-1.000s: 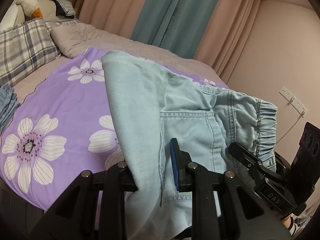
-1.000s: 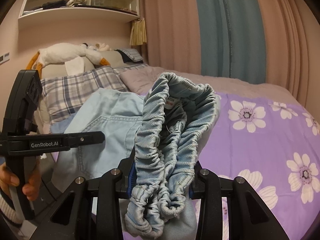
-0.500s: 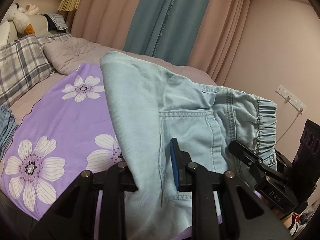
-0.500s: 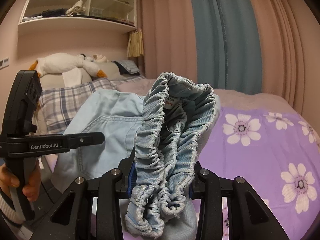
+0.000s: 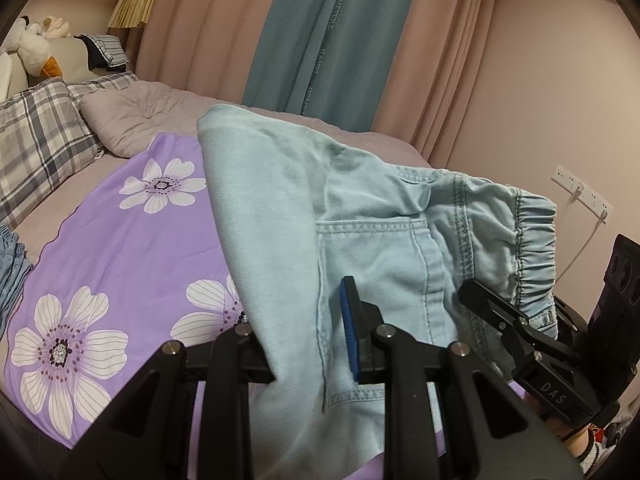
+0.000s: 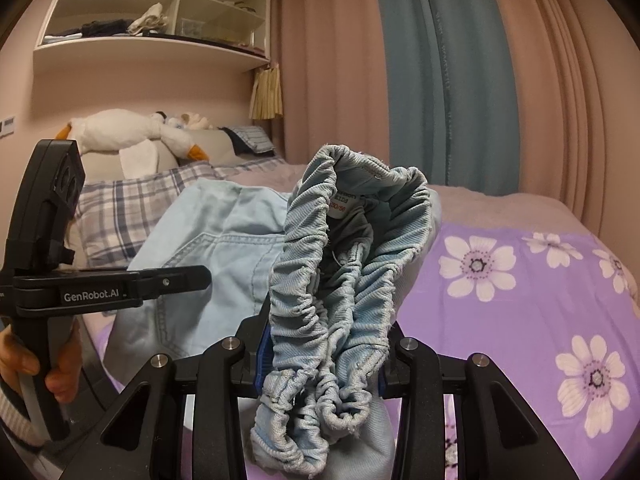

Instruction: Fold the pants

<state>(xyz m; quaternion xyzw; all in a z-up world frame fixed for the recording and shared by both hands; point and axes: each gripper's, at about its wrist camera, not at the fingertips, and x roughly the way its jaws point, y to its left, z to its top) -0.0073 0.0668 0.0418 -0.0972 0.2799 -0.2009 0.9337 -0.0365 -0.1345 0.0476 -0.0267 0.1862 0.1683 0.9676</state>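
both grippers w/ pants (image 5: 360, 216) still clamped, lifted higher over bed (image 5: 120, 240).

pants (image 5: 380, 216) hem below frame; waistband tag (image 6: 340, 204) unreadable

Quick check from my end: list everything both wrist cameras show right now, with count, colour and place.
Light blue denim pants: one, held above the bed by both grippers; gathered elastic waistband bunched in the right one.
Purple floral bedsheet: one, white flowers, on the bed.
Plaid pillows: at least two, grey-white, at the bed head.
Quilted beige blanket: one, beside the pillows.
White plush goose: one, orange beak, on the headboard.
Curtains: pink with a teal panel, behind the bed.
White wall shelf: one, holding folded items.
Wall socket: white, cable plugged in.
Left gripper: black, shut on a pants edge.
Right gripper: black, shut on the waistband.
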